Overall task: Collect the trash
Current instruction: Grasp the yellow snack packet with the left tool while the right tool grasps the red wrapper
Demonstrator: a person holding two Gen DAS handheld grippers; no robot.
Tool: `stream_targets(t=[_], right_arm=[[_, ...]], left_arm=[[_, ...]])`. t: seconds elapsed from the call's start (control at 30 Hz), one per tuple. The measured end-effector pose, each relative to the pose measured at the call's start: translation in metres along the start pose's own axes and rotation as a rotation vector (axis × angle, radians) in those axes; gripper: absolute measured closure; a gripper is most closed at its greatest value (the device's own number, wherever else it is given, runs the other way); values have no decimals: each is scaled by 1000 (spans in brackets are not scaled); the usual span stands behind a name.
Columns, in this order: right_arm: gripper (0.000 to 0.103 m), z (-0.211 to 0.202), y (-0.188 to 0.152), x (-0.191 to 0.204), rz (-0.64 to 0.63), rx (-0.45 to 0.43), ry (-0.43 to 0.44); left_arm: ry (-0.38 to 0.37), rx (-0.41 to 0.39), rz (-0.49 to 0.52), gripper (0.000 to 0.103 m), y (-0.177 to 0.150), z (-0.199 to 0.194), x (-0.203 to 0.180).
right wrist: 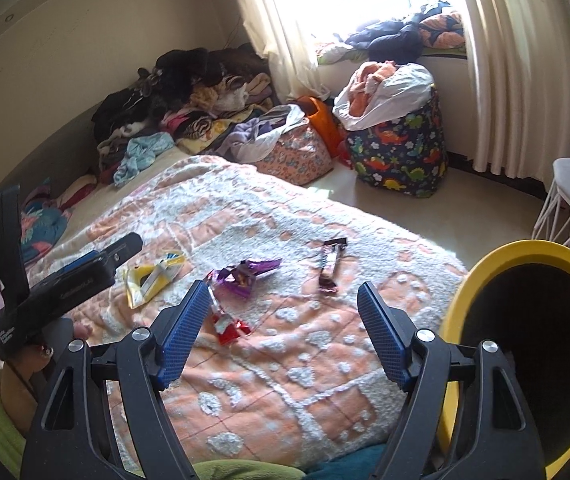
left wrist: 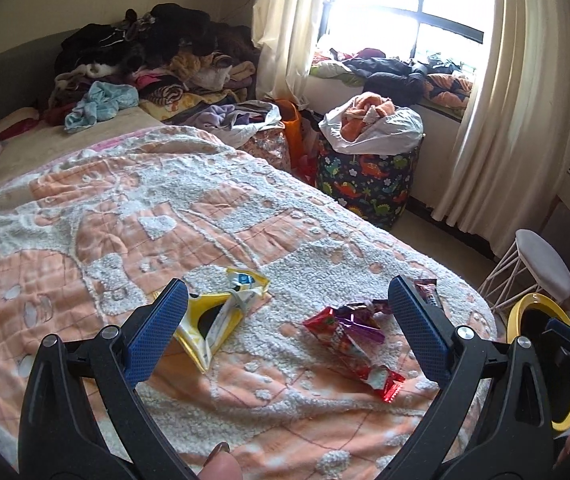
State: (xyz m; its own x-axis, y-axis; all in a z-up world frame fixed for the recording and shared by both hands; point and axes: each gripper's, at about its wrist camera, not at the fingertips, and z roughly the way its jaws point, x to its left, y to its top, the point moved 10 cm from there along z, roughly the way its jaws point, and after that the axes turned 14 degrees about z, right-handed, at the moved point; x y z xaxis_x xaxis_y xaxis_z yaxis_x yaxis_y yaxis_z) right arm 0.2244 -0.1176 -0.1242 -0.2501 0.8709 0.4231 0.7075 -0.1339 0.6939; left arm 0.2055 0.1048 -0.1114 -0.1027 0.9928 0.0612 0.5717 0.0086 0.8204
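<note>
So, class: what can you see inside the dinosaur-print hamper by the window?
The dinosaur-print hamper holds a white bag with orange cloth bulging from its top. Whatever lies beneath the bag is covered.

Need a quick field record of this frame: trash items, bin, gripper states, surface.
surface: orange and white textured blanket on the bed
trash 1: crumpled yellow foil wrapper, nearest the left gripper's left finger
trash 2: red and purple shiny snack wrapper, middle of the blanket
trash 3: dark brown slim bar wrapper, farther right, apart from the others
bin: yellow-rimmed round bin with black inside, beside the bed's right edge
left gripper: open, empty, above the wrappers
right gripper: open, empty
collected: cannot tell; the bin's inside is dark
</note>
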Motion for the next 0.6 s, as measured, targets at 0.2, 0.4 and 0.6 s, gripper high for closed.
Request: stream_targets(t=[0.2, 0.4, 0.6], right_arm=[[40, 32, -20, 23, -47, 79, 17], [57, 66, -41, 42, -112, 175, 27], [57, 97, -59, 48, -161, 249, 10]], left_arm=[[41, 37, -61, 11, -15, 11, 34], [53, 82, -126, 11, -34, 26, 59], [24, 131, -190, 12, -54, 42, 69]])
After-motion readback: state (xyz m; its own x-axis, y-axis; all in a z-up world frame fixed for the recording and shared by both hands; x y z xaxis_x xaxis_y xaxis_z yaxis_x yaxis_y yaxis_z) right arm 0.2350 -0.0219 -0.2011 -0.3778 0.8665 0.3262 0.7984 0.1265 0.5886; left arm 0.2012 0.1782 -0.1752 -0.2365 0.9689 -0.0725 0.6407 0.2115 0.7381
